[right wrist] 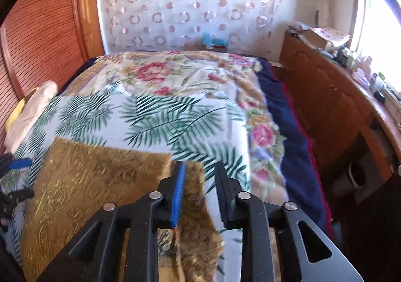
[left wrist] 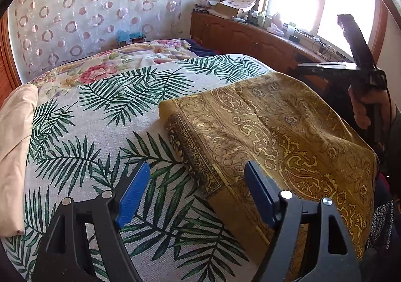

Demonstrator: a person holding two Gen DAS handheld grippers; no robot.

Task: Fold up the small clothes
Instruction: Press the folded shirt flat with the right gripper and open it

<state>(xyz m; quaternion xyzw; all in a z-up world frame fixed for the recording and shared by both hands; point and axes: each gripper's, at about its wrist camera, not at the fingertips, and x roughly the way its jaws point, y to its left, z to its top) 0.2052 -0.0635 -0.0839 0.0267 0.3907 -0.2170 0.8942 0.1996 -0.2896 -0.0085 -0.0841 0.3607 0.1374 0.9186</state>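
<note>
A mustard-gold paisley cloth [left wrist: 270, 131] lies on the palm-leaf bedcover [left wrist: 100, 111], folded with a dark patterned border along its left edge. My left gripper [left wrist: 198, 179] is open, its blue pads on either side of the cloth's near left edge, holding nothing. In the right wrist view the same cloth [right wrist: 100, 176] lies at the lower left. My right gripper [right wrist: 200, 179] is open above the cloth's right corner and holds nothing. The right gripper also shows in the left wrist view [left wrist: 325, 65] beyond the cloth's far right edge.
A folded beige cloth [left wrist: 15, 146] lies at the bed's left edge. A floral quilt [right wrist: 180, 74] covers the far half of the bed. A wooden cabinet [right wrist: 333, 104] with clutter runs along the right under the window. A slatted wooden wall [right wrist: 42, 41] stands on the left.
</note>
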